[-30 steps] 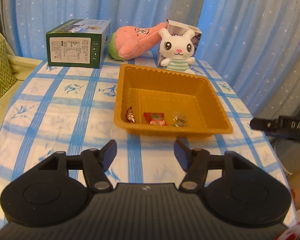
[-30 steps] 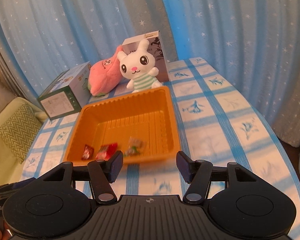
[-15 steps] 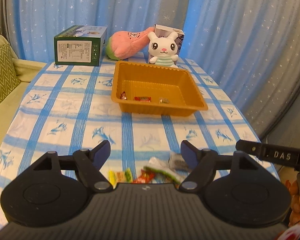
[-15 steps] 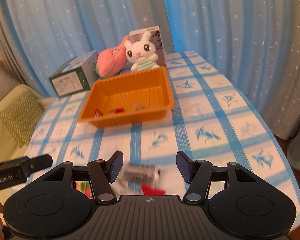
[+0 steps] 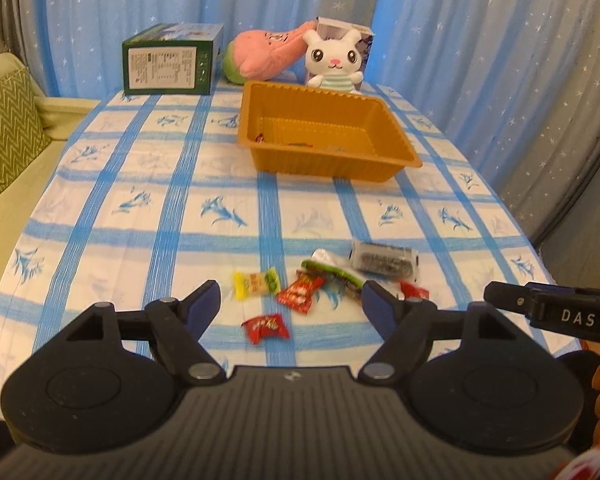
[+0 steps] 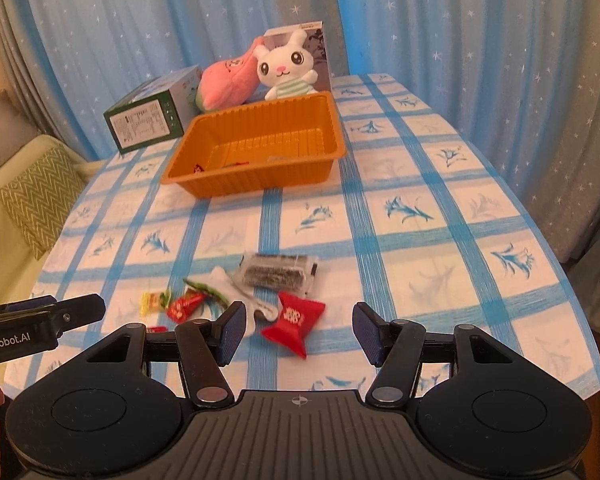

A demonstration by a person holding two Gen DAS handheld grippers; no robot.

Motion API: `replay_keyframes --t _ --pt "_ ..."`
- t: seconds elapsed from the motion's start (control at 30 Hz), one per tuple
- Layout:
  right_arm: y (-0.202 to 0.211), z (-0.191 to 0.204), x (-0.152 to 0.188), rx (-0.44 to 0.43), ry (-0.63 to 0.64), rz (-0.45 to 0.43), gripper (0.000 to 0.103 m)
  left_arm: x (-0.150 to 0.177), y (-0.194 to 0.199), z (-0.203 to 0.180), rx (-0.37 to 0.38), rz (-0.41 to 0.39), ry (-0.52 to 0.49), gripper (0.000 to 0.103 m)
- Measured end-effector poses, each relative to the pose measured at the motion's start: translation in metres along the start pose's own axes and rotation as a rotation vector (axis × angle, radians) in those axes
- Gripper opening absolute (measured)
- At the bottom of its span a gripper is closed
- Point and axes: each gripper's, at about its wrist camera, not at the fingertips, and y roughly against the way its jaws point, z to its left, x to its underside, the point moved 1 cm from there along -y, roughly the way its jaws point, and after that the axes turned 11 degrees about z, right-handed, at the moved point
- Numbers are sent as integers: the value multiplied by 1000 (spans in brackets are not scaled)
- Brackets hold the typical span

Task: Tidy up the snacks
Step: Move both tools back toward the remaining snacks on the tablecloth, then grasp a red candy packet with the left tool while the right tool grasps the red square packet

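An orange tray (image 5: 396, 142) (image 6: 328, 132) stands mid-table with a few small wrapped snacks low inside it. Loose snacks lie near the table's front edge: a yellow candy (image 5: 256, 284), red packets (image 5: 266, 326) (image 5: 302, 294), a green-edged wrapper (image 5: 332, 270) and a dark clear-wrapped bar (image 5: 384, 262) (image 6: 274, 272). A red packet (image 6: 294, 322) lies between my right gripper's jaws. My left gripper (image 5: 292, 306) is open and empty above the pile. My right gripper (image 6: 298, 330) is open and empty.
A green box (image 5: 168, 60), a pink plush (image 5: 260, 56) and a white bunny plush (image 5: 334, 62) stand at the table's far end before blue curtains. A sofa with a green cushion (image 5: 4, 128) is on the left. The table edge curves away on the right.
Both grippers have pulled back from the tray toward the table's front edge. The loose snack pile has come into view under them. Both stay open.
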Motion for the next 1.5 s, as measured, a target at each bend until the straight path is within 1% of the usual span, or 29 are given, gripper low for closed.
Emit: replay_keyframes --t 0.27,0.73,0.8,0.87,1.07,1.17,1.3,1.4,1.5 --pt "-9 -4 9 -3 -7 31 59 9 -7 9 -12 32 15 77" --pt "-34 -16 22 -9 -34 58 59 19 -35 18 -34 97 14 77" --pt "-37 -16 22 -9 -37 58 59 21 -42 20 -37 108 23 76" --pt "-39 -18 21 -10 -42 58 59 21 -48 22 -40 120 32 70" --pt "-50 -19 17 -11 -53 63 59 19 -67 28 -37 138 38 60" --pt "-55 -20 15 -13 -55 71 59 16 -80 28 -37 145 -10 57" --pt "-63 -21 11 -11 -55 80 59 13 -97 24 -52 164 -128 55" --pt "-69 -24 9 -6 -64 85 59 13 -109 24 -48 183 -202 54" --pt "-75 -26 6 -3 -74 90 59 12 -114 24 -35 170 -260 53"
